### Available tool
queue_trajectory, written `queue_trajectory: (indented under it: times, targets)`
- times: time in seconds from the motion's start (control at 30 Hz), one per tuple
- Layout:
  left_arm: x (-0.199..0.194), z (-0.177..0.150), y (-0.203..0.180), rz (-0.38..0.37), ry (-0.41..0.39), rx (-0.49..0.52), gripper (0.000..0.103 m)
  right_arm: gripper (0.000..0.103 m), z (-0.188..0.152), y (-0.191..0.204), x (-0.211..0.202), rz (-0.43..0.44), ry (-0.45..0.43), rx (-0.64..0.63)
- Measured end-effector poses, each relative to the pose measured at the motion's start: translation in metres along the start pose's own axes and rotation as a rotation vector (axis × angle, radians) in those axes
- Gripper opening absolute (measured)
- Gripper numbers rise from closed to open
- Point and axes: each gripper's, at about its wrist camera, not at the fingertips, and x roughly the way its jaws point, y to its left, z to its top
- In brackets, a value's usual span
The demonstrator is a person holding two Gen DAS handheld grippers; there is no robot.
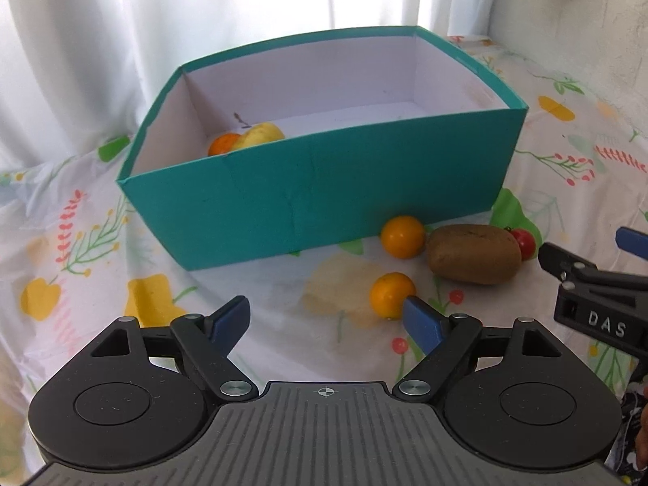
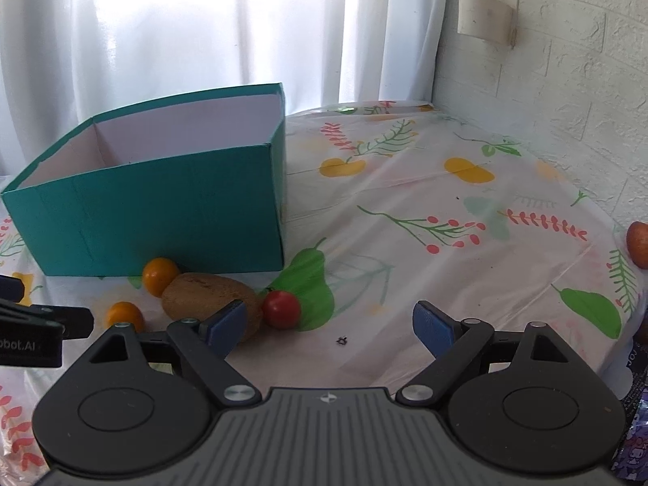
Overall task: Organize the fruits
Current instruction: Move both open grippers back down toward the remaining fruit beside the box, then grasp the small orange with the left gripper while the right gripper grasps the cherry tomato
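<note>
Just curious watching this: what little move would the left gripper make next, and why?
Probably ease the open left gripper slightly right and forward around the nearest small orange round fruit; it lies loose on the floral tablecloth, outside the teal cardboard box.

Floral plastic tablecloth, white curtain, textured white wall with a bracket.

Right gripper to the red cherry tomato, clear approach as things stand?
Probably yes. The right gripper is open and empty, and the red cherry tomato lies just ahead on bare cloth. The kiwi crowds its left side.
</note>
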Motion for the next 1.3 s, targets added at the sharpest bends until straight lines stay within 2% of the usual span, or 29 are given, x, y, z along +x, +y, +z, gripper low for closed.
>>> queue_trajectory:
  times: [0.37,0.63,0.97,1.13,1.3]
  targets:
    - [0.014,0.0,-0.014,-0.012,0.01,0.022,0.083,0.081,-0.005,0.0,0.022,0.026,0.053,-0.04]
    - [0.025,0.001,-0.02,-0.025,0.031,0.032,0.083,0.07,0.0,0.004,0.03,0.041,0.047,-0.068]
    - [0.038,0.004,-0.025,-0.024,0.041,0.037,0.075,0.052,0.0,0.009,0.046,0.083,0.083,-0.089]
    - [0.042,0.006,-0.024,-0.025,0.042,0.039,0.071,0.049,0.002,0.01,0.05,0.094,0.079,-0.098]
    - [0.048,0.008,-0.023,-0.031,0.058,0.038,0.064,0.041,0.005,0.012,0.056,0.116,0.071,-0.104]
